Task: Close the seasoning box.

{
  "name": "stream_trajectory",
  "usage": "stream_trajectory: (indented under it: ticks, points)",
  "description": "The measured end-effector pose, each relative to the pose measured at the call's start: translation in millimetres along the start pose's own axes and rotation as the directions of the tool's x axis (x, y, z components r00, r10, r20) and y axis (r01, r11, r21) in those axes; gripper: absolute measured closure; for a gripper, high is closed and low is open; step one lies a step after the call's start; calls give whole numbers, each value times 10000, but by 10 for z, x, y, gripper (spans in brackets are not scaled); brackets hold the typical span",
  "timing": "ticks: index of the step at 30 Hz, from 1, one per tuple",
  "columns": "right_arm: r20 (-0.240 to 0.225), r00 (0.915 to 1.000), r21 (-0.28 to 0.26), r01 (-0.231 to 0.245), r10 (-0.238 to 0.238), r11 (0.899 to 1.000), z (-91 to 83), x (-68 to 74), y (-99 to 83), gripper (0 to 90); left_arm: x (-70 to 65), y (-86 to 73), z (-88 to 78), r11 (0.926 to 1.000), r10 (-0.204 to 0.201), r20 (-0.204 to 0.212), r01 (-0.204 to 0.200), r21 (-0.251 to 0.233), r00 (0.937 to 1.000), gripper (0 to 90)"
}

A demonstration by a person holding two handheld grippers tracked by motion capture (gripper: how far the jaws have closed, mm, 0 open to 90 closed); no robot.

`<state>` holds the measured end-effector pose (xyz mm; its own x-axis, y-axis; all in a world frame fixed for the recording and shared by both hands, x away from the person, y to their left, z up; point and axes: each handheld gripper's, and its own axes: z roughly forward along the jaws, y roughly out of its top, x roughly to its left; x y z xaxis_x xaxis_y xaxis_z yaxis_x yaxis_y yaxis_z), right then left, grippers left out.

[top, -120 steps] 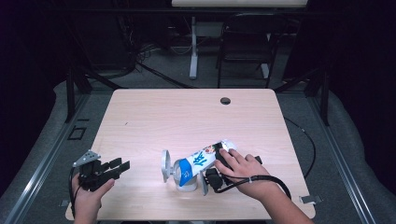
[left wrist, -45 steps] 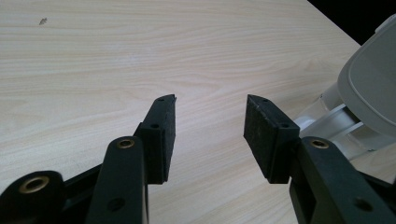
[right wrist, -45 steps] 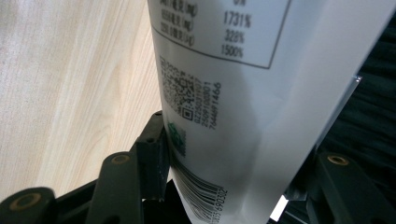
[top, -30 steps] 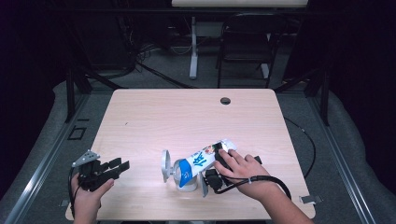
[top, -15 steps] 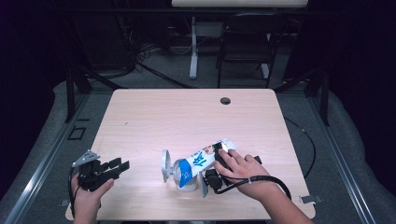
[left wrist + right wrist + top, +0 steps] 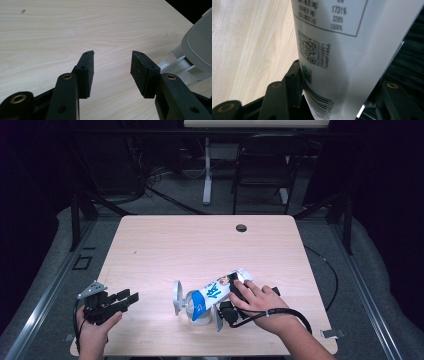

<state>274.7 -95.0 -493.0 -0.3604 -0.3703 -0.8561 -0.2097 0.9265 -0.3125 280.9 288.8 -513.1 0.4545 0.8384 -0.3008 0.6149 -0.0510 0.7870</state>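
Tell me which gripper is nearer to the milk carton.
Right. The right gripper is clamped on the milk carton, jaws pressing its sides in the right gripper view. The left gripper sits open near the table's left edge, well apart from it.

A blue-and-white printed pouch [image 6: 215, 292] lies tilted on the table's near edge, barcode side showing.

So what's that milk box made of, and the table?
The milk box looks like coated paperboard: smooth, slightly glossy, with crisp folded edges and printed labels. The table looks like pale wood or a wood-look laminate, matte, with fine grain lines; which one is hard to tell.
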Motion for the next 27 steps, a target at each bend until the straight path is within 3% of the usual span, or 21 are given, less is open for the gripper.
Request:
stream_trajectory:
  ticks: [27]
  points:
    - [-19,10000,-5,44,-44,10000,1,-6,1,471,-3,1,-3,10000,-3,-8,3,0,10000,539]
